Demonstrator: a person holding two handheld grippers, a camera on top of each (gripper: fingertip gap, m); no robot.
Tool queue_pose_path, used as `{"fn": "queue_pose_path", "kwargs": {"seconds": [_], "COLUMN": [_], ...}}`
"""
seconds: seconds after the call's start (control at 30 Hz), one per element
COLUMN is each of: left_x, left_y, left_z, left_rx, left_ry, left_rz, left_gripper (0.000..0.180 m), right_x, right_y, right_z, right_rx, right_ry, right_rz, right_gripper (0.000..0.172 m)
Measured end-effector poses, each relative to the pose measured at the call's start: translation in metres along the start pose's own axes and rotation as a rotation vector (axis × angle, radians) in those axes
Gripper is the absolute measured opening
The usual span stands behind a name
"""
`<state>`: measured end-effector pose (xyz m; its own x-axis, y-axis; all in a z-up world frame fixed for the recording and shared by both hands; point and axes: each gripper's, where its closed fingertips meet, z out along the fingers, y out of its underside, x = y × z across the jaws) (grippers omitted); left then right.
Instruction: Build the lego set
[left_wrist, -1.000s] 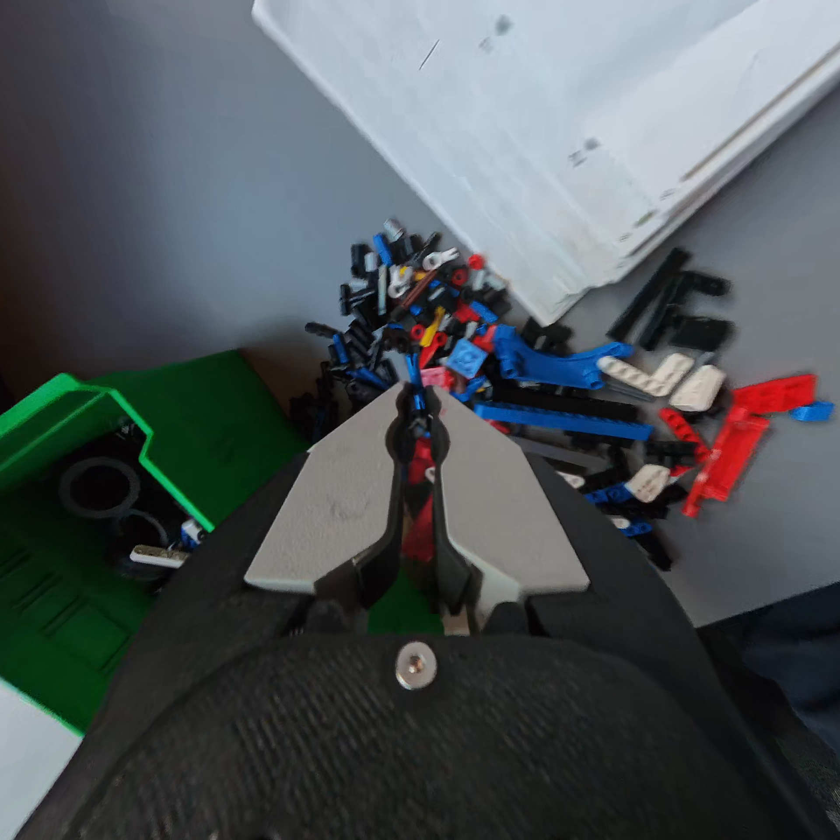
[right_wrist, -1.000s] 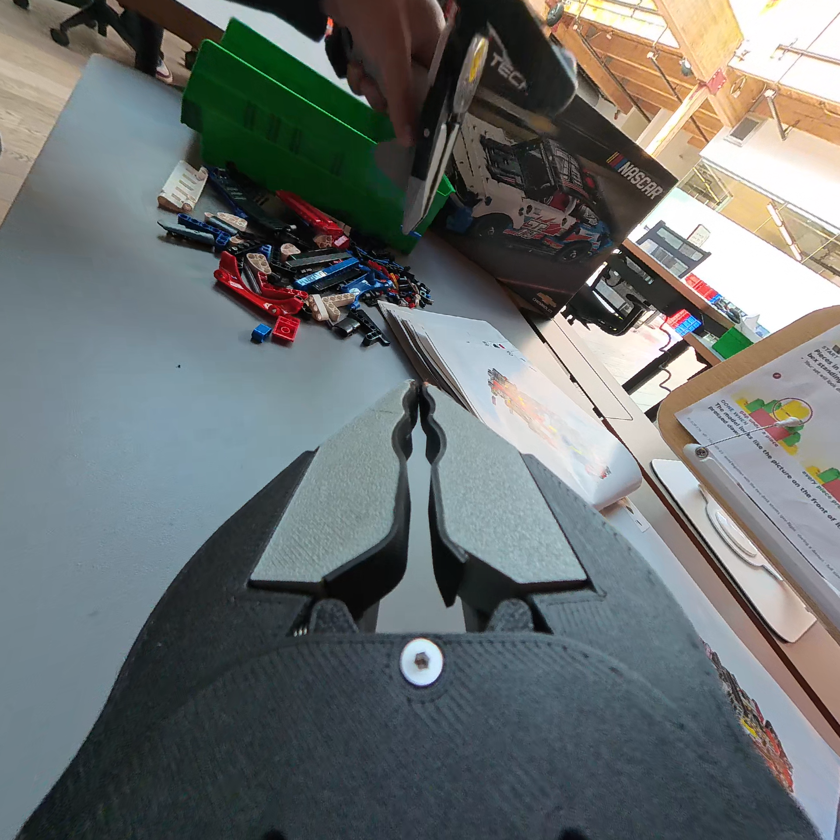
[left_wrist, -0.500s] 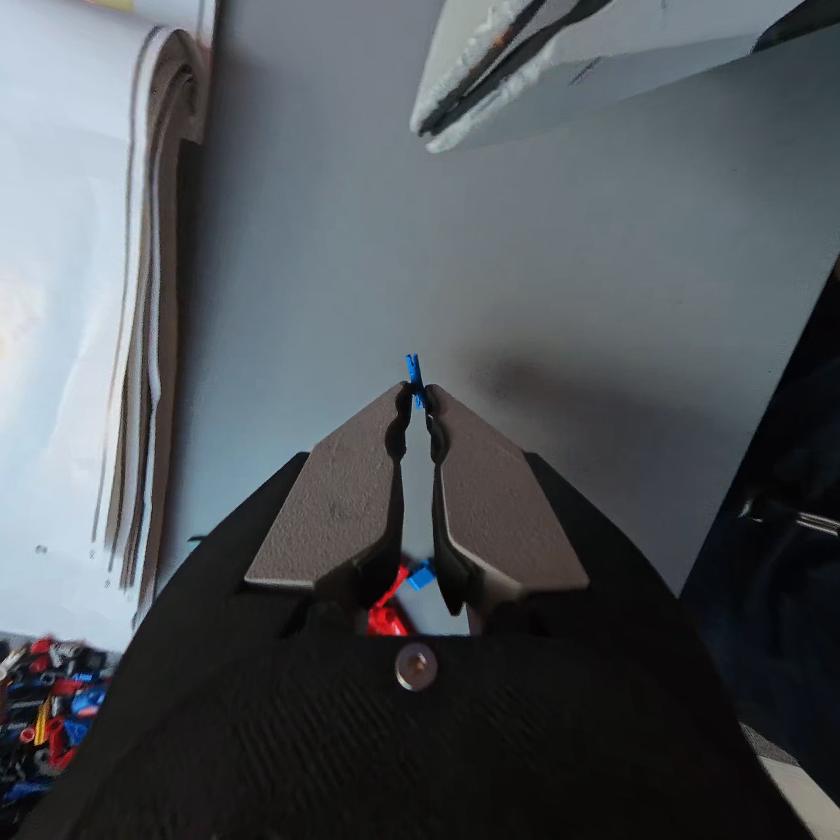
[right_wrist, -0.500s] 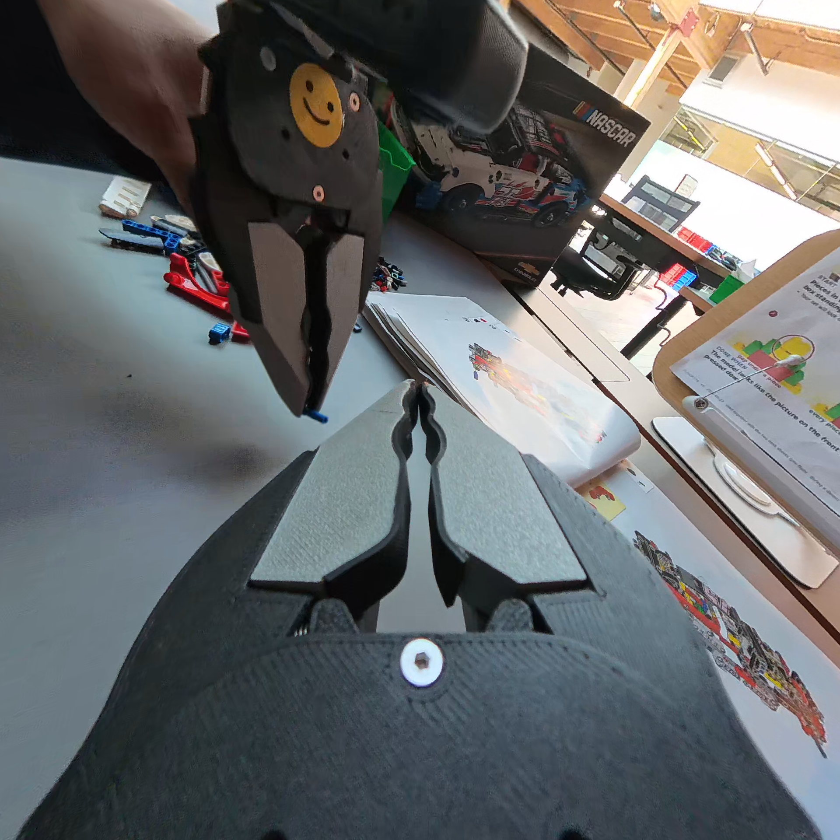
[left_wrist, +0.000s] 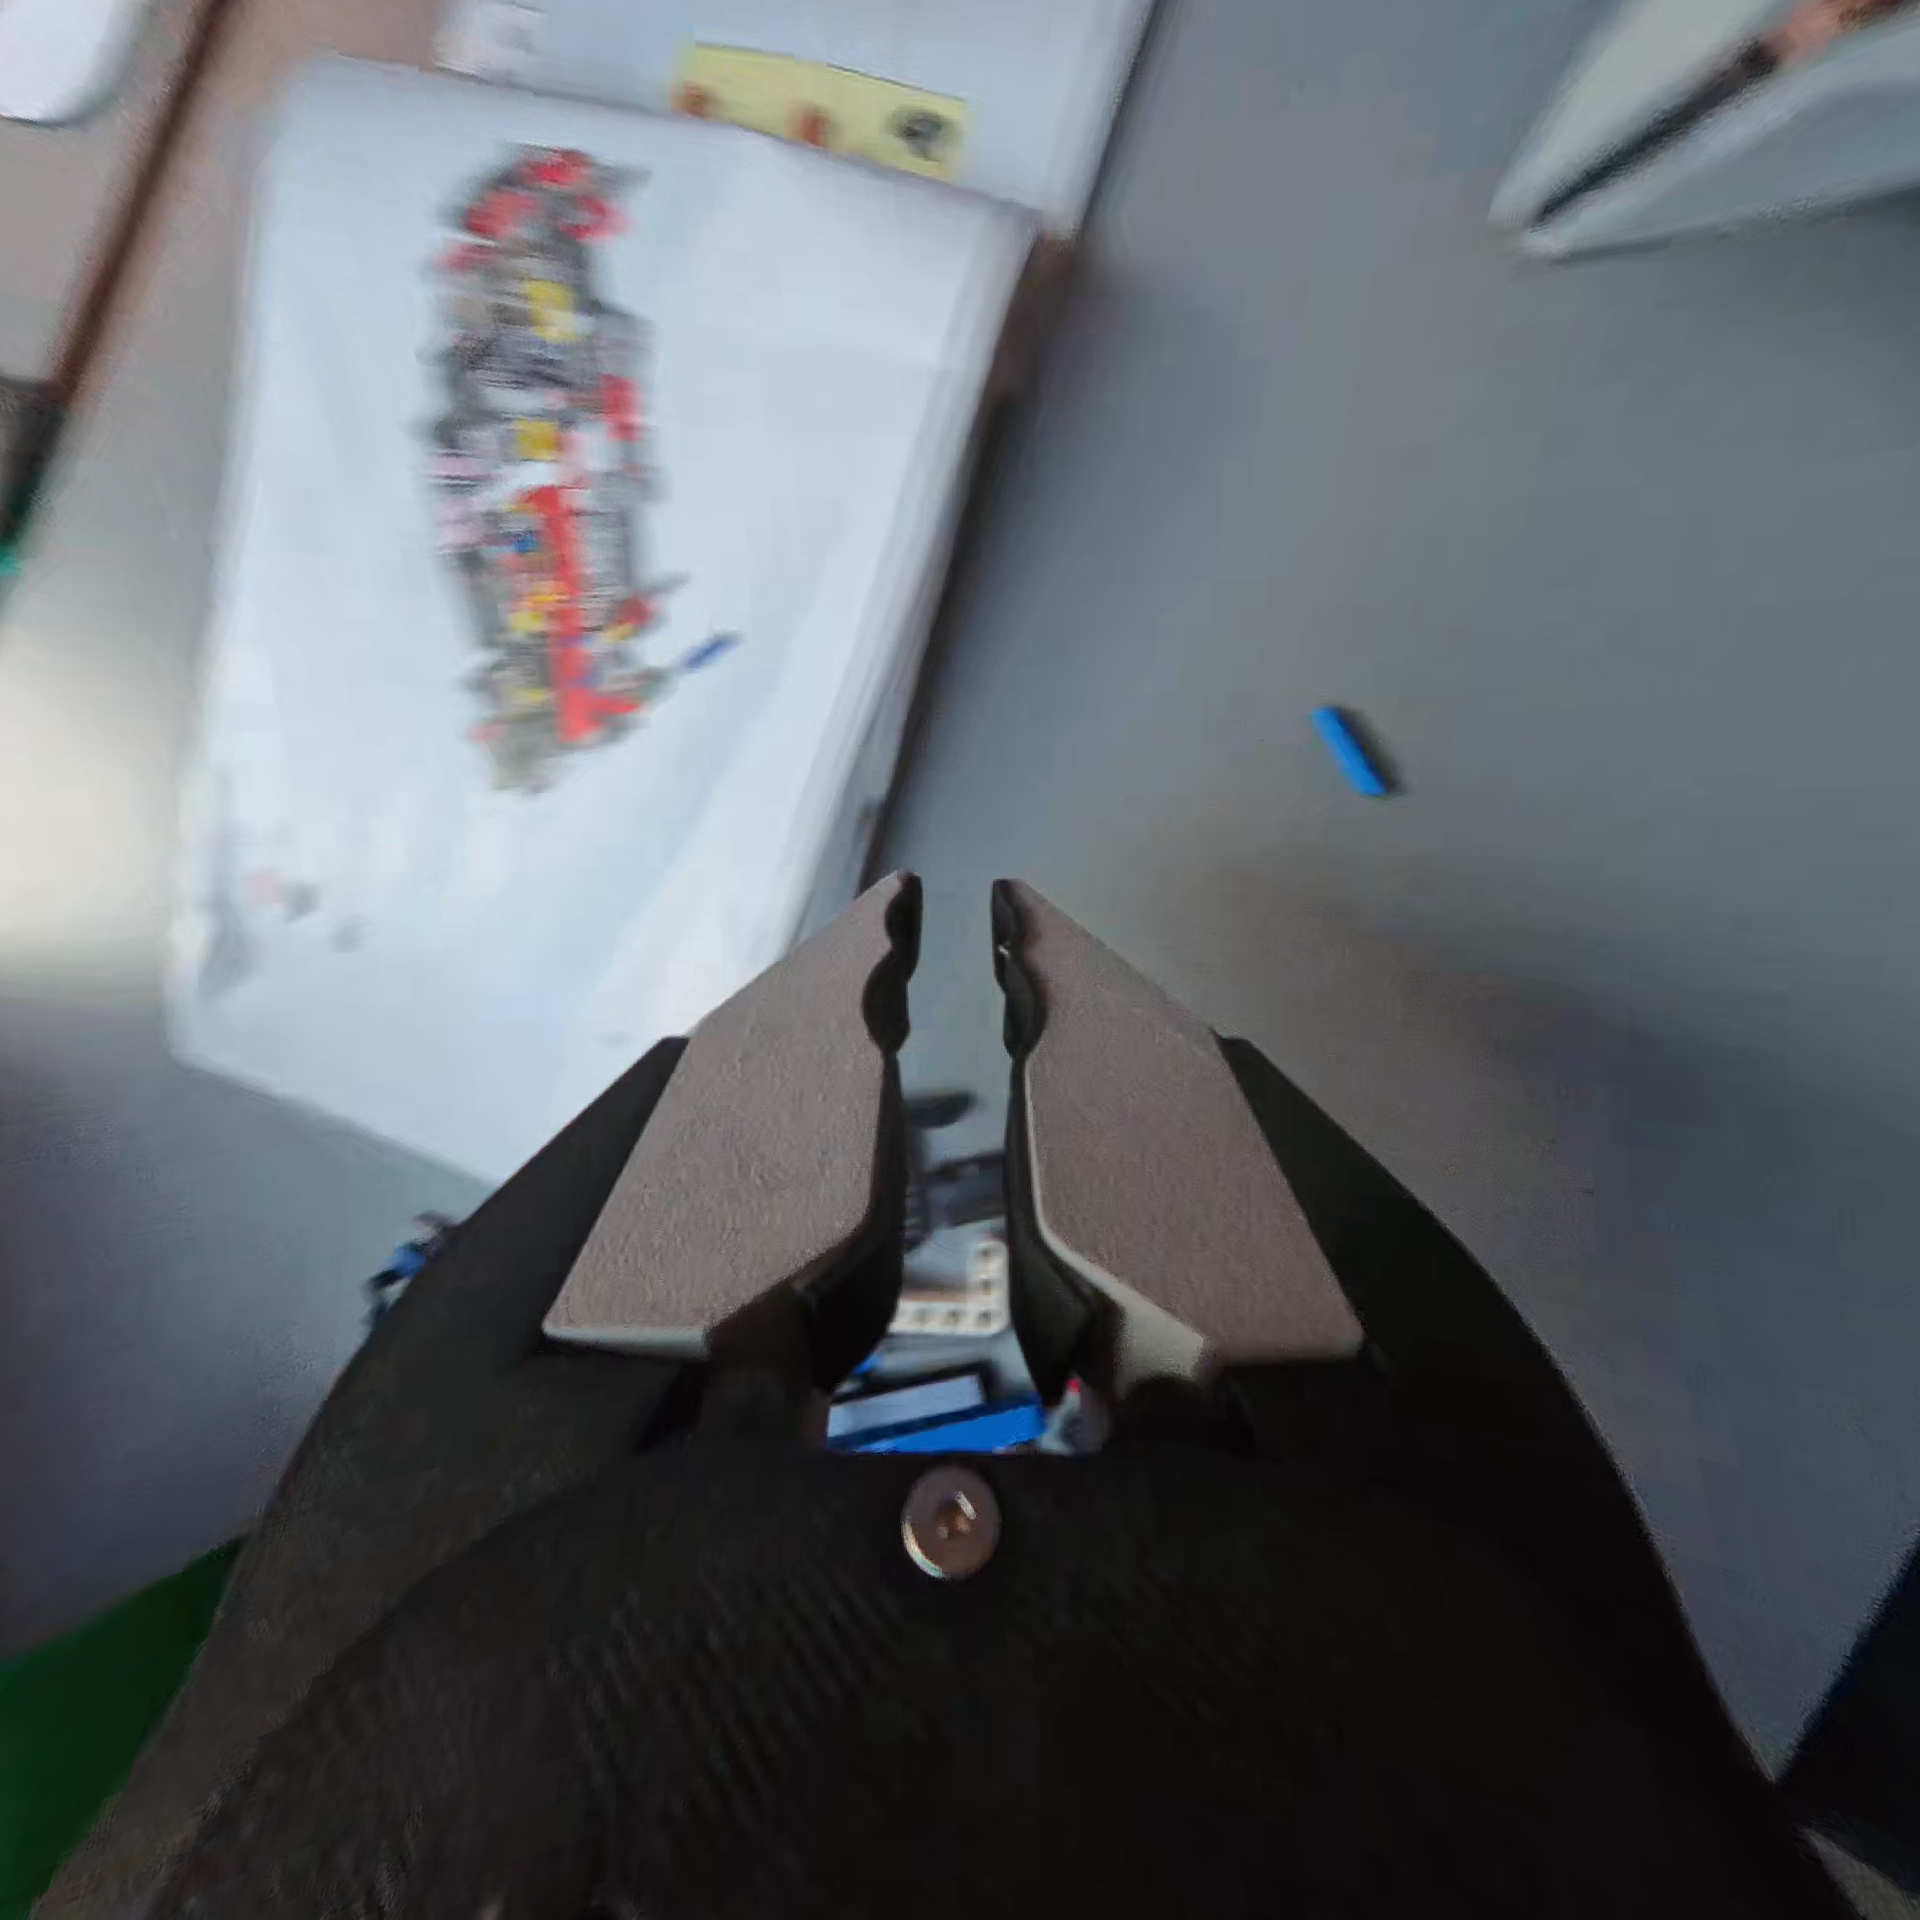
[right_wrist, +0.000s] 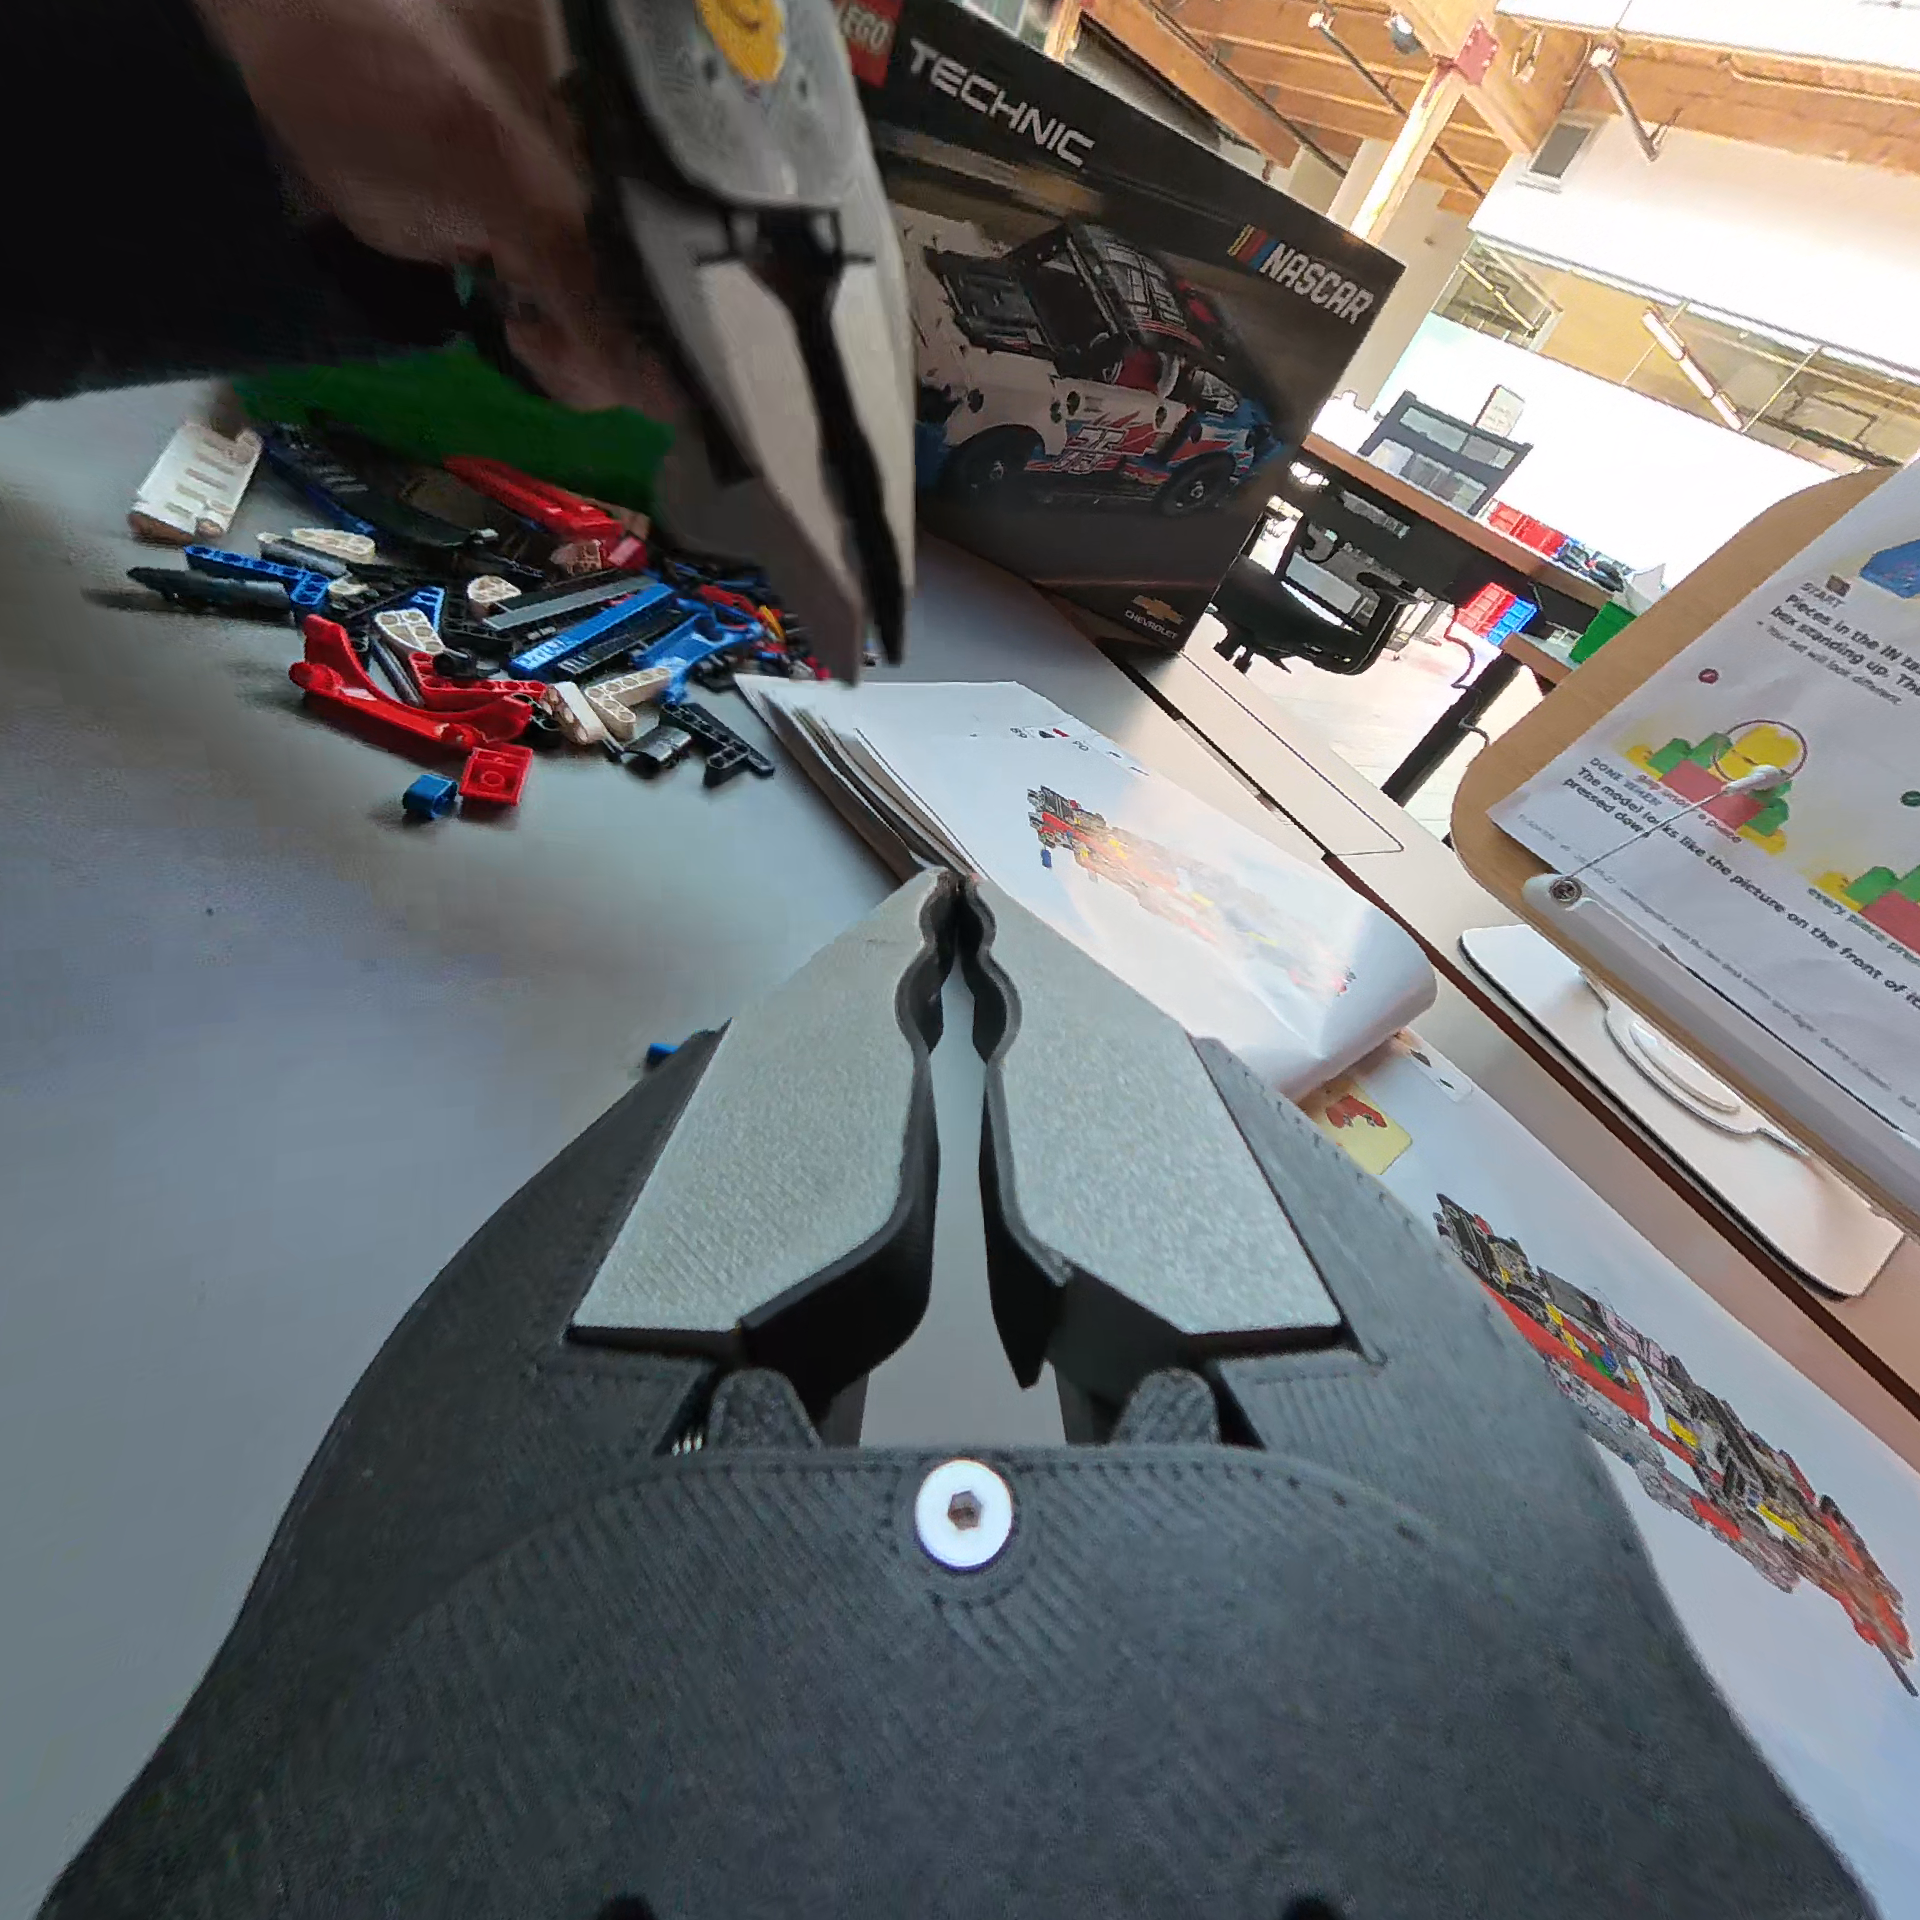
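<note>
**So, two grippers and a pile of bricks on a grey table**

Basically everything sits on the grey table (right_wrist: 260, 1039), and I'll use the open instruction booklet (right_wrist: 1143, 862) as the landmark. Behind the booklet stands the big dark set box (right_wrist: 1122, 343) with a race car pictured on it. To the booklet's left is the pile of loose bricks (right_wrist: 468, 644), red, blue, black and cream, with a green bin (right_wrist: 447, 416) just past it. The left gripper (left_wrist: 956, 904) hangs above the booklet's near edge, fingers a little apart with nothing between them. The right gripper (right_wrist: 957, 883) points at the booklet's near corner, its tips pressed together, gripping nothing I can see. Smallest of all: a little blue pin (left_wrist: 1349, 750) lying loose on bare table beside the booklet, well clear of both grippers.
</note>
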<state>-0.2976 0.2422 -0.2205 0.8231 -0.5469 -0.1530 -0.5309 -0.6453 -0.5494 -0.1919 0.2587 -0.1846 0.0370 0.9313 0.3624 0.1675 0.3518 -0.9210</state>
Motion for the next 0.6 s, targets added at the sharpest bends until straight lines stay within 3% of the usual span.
{"fn": "queue_pose_path", "kwargs": {"seconds": [0.07, 0.13, 0.23, 0.3, 0.43, 0.6], "left_x": [-0.044, -0.078, -0.097, -0.098, -0.107, -0.100], "left_y": [-0.006, -0.010, -0.004, -0.003, 0.026, 0.033], "left_z": [-0.024, -0.043, -0.055, -0.053, -0.045, -0.048], "left_rx": [0.040, 0.119, 0.254, 0.349, 0.352, 0.405], "left_ry": [-0.074, -0.143, -0.162, -0.144, -0.220, -0.186], "left_rz": [-0.075, -0.169, -0.262, -0.283, -0.269, -0.299], "left_gripper": [0.022, 0.021, 0.005, 0.000, 0.003, 0.002], "right_x": [-0.003, -0.007, -0.016, -0.021, -0.025, -0.020], "right_y": [-0.004, -0.009, -0.012, -0.006, 0.007, 0.007], "right_z": [0.004, 0.010, 0.020, 0.027, 0.037, 0.048], "right_rx": [0.018, 0.033, 0.034, 0.004, -0.061, -0.067], "right_ry": [0.000, -0.010, -0.033, -0.054, -0.072, -0.050], "right_rz": [0.001, 0.006, 0.016, 0.020, 0.016, 0.012], "right_gripper": [0.000, 0.000, 0.000, 0.000, 0.000, 0.000]}}
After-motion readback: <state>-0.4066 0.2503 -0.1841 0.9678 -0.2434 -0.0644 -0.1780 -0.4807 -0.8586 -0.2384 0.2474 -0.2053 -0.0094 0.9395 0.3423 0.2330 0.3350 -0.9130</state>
